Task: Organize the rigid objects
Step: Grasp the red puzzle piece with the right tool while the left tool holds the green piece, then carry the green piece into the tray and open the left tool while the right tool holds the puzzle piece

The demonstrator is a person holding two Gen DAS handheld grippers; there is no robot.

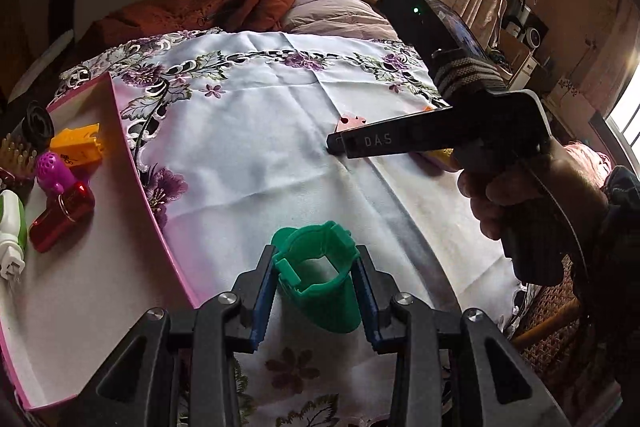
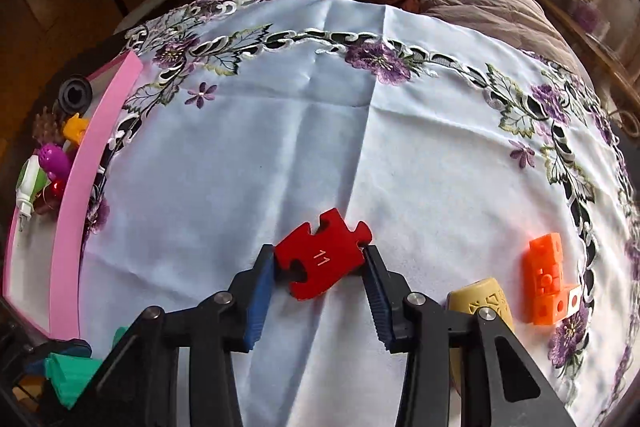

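Observation:
My left gripper [image 1: 314, 255] is shut on a green plastic ring-shaped part [image 1: 320, 291], held just above the flowered tablecloth [image 1: 260, 147]. That green part [image 2: 68, 371] also shows at the lower left of the right wrist view. My right gripper [image 2: 320, 253] points down at a red jigsaw piece marked 11 [image 2: 320, 259] that lies on the cloth, with both blue pads [image 2: 262, 287] against its sides. The left wrist view shows the right gripper [image 1: 336, 143] from the side, held by a hand [image 1: 520, 195].
A pink-walled box [image 1: 132, 163] at the left holds a yellow block [image 1: 78, 145], a purple toy [image 1: 50, 167], a red bottle [image 1: 60, 215] and a black roll [image 1: 38, 123]. An orange block cluster [image 2: 546, 279] and a tan cylinder [image 2: 482, 301] lie right of the jigsaw piece.

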